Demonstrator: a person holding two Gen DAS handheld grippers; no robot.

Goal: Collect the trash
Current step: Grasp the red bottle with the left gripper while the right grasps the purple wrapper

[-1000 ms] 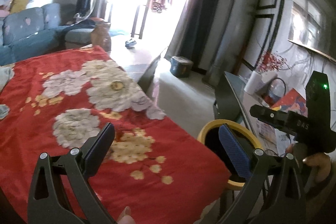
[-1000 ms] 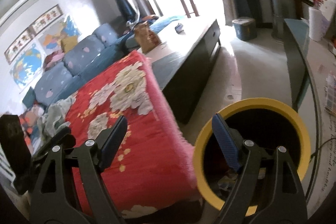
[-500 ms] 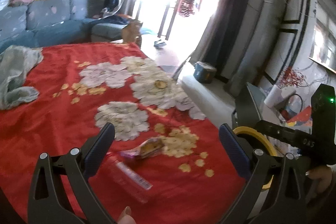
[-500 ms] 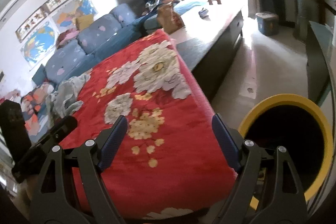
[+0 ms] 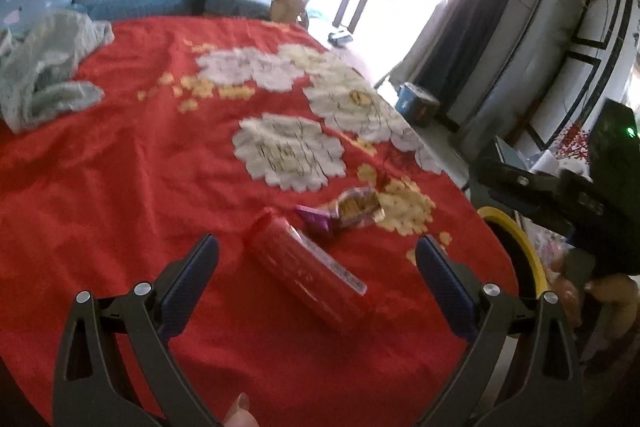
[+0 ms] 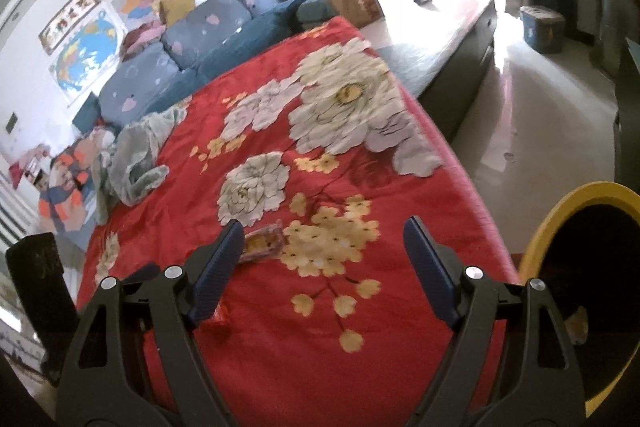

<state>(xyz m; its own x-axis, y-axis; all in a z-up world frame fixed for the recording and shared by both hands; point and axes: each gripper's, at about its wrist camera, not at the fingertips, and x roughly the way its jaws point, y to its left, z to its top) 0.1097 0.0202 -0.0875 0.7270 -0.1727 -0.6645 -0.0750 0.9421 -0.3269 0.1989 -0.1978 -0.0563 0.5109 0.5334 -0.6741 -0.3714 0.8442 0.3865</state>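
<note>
Trash: red tube [image 5: 306, 269] and wrapper [image 5: 352, 209] on red cloth [image 5: 120, 187], near bin [image 5: 516, 247].
Jaws: both wide apart, empty.
Risk: tube rolling off if nudged sideways.

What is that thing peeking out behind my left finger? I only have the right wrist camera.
Observer: A crumpled snack wrapper with a purple end, lying on the red blanket.
Operator: Is there anything else near it to collect?
Observer: Yes, a red tube lies on its side right beside the wrapper, on the side nearer the person.
Operator: Is the left gripper holding that tube?
Observer: No. The left gripper has its jaws wide open, and the tube lies between them, touching neither finger.
</note>
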